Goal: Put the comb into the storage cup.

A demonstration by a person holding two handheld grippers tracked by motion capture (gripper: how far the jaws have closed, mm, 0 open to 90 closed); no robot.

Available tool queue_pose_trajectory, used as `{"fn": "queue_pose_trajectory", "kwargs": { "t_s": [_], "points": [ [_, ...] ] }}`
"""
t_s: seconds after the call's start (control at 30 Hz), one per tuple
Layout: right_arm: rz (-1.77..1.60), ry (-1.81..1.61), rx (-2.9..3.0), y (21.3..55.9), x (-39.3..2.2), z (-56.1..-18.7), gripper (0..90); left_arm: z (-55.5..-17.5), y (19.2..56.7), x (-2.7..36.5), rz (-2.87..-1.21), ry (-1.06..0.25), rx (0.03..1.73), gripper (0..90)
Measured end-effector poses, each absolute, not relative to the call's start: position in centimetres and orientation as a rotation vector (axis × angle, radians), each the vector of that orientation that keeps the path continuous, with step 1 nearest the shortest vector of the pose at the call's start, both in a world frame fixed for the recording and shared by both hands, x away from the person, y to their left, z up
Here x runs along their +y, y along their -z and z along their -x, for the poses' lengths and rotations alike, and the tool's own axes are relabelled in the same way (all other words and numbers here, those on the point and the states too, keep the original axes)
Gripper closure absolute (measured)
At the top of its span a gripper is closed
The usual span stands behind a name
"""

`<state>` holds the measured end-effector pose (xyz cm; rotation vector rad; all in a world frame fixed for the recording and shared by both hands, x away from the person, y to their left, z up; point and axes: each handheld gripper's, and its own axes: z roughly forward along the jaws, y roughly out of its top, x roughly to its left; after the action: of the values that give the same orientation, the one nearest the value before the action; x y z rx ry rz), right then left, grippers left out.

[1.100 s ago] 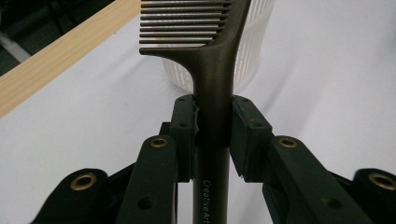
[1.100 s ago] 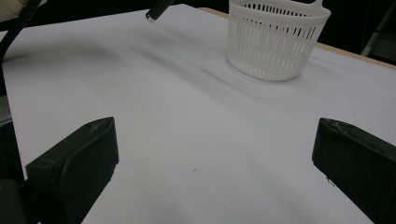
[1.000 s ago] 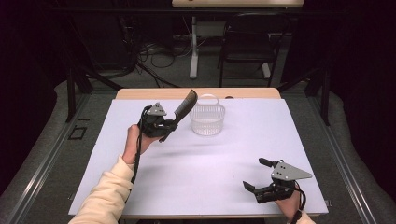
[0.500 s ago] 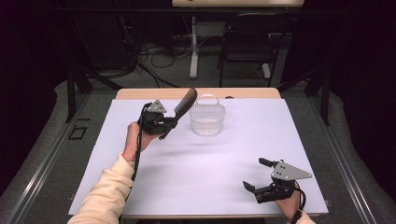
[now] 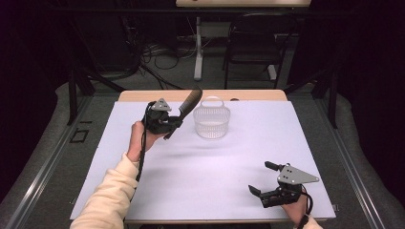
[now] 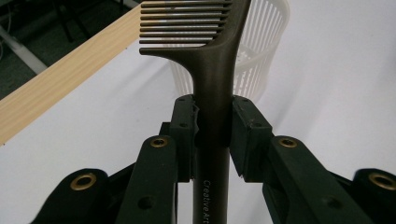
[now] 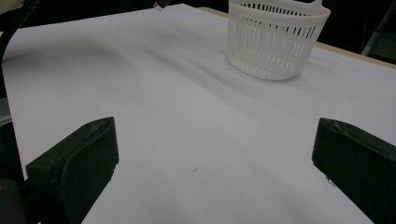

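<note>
- The left tongs (image 5: 173, 123) are raised above the far left part of the bench (image 5: 191, 181), held in a hand (image 5: 138, 139) whose cream sleeve (image 5: 107, 200) comes up from the lower left of the high view.
- They pinch the handle of a dark comb (image 5: 188, 103). In the left gripper view the two pads sit tight against either side of the comb (image 6: 212, 93), and its toothed head stands beyond them.
- The comb slants up and to the right in the high view, so that its toothed end is near the rim of the white basket (image 5: 211, 122), just to the left of it; I cannot tell whether it touches.
- The basket stands upright on the far middle of the bench, with its handle loop raised at the back.
- The right tongs (image 5: 265, 179) rest low at the near right corner of the bench, with the jaws spread wide and nothing between them. In the right gripper view bare white bench lies between the two jaws, with the basket (image 7: 275, 39) well beyond.
- Against the earlier pictures, the left hand and comb sit in almost the same place, the head of the comb a touch closer to the basket; the right tongs have not moved.
</note>
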<state>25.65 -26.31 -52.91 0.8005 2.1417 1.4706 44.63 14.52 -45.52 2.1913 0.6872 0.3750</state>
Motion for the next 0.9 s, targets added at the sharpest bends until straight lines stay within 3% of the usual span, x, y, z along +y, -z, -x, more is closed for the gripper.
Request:
{"fn": "queue_pose_trajectory", "kwargs": {
  "t_s": [0.9],
  "points": [
    [-0.807, -1.461, 2.153, 52.9, -26.3, -25.6, 0.1, -45.9, 44.6, 13.9, -2.168, -0.391, 0.714, 72.3]
  ]
}}
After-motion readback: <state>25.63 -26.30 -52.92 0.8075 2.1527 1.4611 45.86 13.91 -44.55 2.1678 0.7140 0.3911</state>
